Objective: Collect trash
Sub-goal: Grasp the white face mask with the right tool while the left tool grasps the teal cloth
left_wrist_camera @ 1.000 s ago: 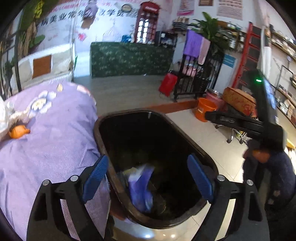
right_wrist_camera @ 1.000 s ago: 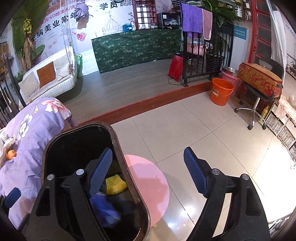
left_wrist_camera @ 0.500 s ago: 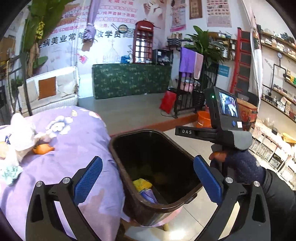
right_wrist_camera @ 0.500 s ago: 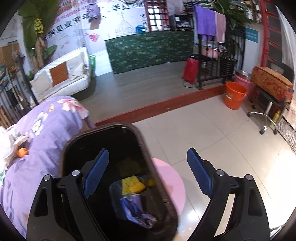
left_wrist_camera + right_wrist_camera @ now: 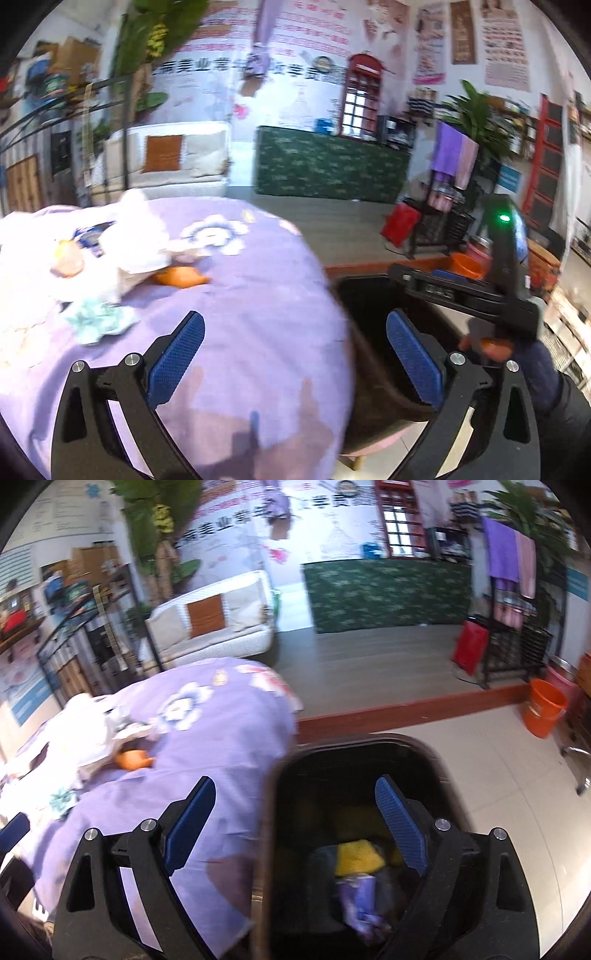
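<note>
1. Trash is lying on the purple floral bedspread [image 5: 240, 295]: an orange peel [image 5: 181, 277], a crumpled pale green tissue [image 5: 99, 321] and a heap of white wrappers [image 5: 125, 240] are sitting close together near its left side.
2. A yellow scrap [image 5: 356, 854] and a purple wrapper [image 5: 360, 897] are lying inside the dark trash bin [image 5: 362, 746], which is standing just beside the bed's edge.
3. The left hand-held gripper [image 5: 295, 354] is hovering over the bedspread with its blue pads spread wide, gripping nothing.
4. The right hand-held gripper [image 5: 295, 821] is straddling the bin's rim, likewise gaping wide and empty.
5. An orange bucket [image 5: 545, 707] is standing on the tiled floor [image 5: 517, 794], well apart from the bin.
</note>
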{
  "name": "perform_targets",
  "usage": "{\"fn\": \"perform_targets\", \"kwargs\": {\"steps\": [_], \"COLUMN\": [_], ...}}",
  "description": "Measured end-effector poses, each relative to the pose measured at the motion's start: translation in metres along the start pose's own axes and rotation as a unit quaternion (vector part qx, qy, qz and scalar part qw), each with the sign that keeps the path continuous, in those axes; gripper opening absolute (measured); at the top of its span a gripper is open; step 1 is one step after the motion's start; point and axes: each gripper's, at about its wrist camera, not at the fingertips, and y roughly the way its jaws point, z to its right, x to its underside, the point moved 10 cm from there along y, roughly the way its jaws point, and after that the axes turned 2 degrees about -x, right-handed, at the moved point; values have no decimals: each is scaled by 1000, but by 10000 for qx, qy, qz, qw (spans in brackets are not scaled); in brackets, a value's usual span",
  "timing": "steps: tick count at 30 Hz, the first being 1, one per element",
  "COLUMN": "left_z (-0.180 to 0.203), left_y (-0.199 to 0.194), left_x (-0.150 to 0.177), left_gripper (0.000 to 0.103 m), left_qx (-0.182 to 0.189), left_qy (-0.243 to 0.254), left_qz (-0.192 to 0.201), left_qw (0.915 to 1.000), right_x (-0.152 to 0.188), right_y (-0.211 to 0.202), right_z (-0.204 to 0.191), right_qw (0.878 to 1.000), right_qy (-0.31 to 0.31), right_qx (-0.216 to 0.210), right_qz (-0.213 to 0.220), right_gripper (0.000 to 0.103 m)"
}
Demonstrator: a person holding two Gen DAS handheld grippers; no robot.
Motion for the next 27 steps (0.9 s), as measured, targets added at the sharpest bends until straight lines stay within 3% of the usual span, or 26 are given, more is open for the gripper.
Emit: {"fn": "perform_targets", "kwargs": {"steps": [8,15,27], "left_z": [-99,-160,-195], "left_y": [-4,-10,-2], "left_x": [10,24,38], "left_gripper": [97,97,97], "left_qx": [-663,-1105,-1143], "left_qy": [-692,-990,-1248], "left_qz": [-158,-306,-599], "left_qw": [9953,9885,9838], "right_x": [-1,-2,-6], "right_y": [19,34,75], "right_z": [-94,-169,-288], "right_qw": [9945,9830,9640], "right_qy": [-464,-719,-1157], "right_qx": [-929,-1652,-2268], "right_qz": [-156,-345,-768], "right_gripper": [88,88,88]}}
